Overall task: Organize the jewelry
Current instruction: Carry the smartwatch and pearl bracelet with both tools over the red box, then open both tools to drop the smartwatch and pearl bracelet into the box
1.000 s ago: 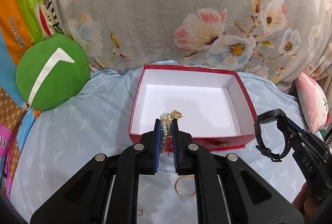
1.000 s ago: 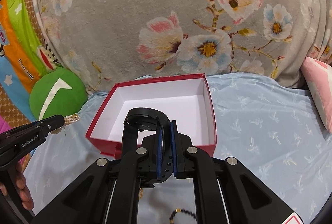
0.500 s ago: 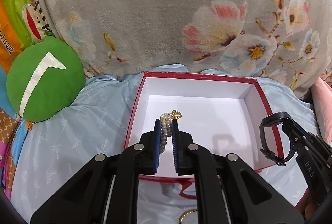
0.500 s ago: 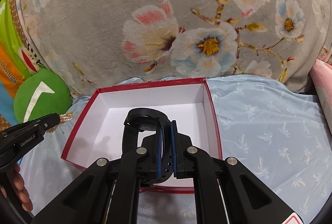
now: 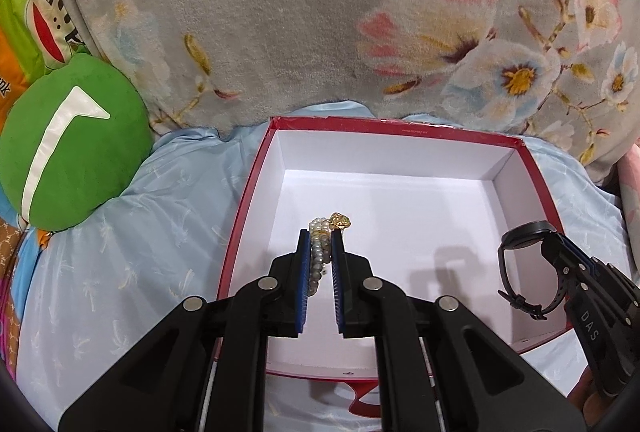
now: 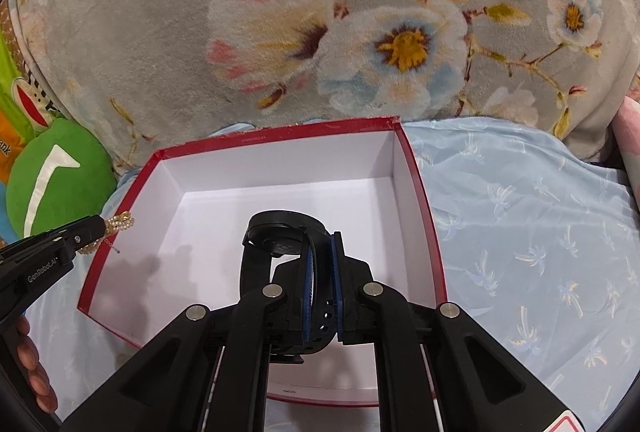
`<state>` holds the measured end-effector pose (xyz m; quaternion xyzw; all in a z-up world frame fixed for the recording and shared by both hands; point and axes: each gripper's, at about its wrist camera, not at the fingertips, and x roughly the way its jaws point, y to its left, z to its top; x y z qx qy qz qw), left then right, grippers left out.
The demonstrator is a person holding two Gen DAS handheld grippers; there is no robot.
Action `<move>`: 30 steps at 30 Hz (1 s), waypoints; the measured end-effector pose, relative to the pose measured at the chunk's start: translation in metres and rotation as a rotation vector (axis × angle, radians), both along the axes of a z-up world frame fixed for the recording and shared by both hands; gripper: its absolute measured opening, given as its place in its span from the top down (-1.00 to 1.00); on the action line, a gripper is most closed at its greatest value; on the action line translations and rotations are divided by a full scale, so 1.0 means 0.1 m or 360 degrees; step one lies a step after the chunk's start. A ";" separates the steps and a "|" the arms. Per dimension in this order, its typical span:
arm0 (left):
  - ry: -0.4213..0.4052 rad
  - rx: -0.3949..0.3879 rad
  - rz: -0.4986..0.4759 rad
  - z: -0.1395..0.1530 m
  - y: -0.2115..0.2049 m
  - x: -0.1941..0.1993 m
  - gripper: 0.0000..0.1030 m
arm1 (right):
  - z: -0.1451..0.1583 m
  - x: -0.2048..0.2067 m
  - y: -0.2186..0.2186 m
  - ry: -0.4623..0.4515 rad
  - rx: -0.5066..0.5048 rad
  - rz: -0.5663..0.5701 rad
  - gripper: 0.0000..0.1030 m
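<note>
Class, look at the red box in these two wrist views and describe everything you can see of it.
The red box is an open, lidless square carton, seemingly cardboard, red outside and along its rim, plain white inside. It sits upright on the light blue sheet, its far side near the grey floral blanket. Nothing lies on its floor except shadows. The left gripper holds a pearl bracelet above it, and the right gripper, its jaws opening, has a black watch between them above it.

Grey floral blanket behind; pale blue sheet; green cushion left.
</note>
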<state>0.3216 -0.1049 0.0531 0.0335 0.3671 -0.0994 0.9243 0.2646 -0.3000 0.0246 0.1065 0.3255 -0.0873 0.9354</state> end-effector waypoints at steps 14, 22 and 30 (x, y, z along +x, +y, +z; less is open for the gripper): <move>-0.0054 0.0071 0.0124 -0.11 -0.02 0.13 -0.27 | 0.02 -0.02 -0.04 -0.0058 -0.0050 -0.0065 0.01; -0.0064 0.0050 0.0117 0.01 0.02 -0.01 -0.27 | 0.20 -0.26 0.01 -0.0113 -0.0082 -0.0079 -0.04; -0.0084 0.0023 0.0111 0.19 0.09 -0.29 -0.27 | 0.34 -0.61 0.10 -0.0137 -0.0080 -0.0080 -0.05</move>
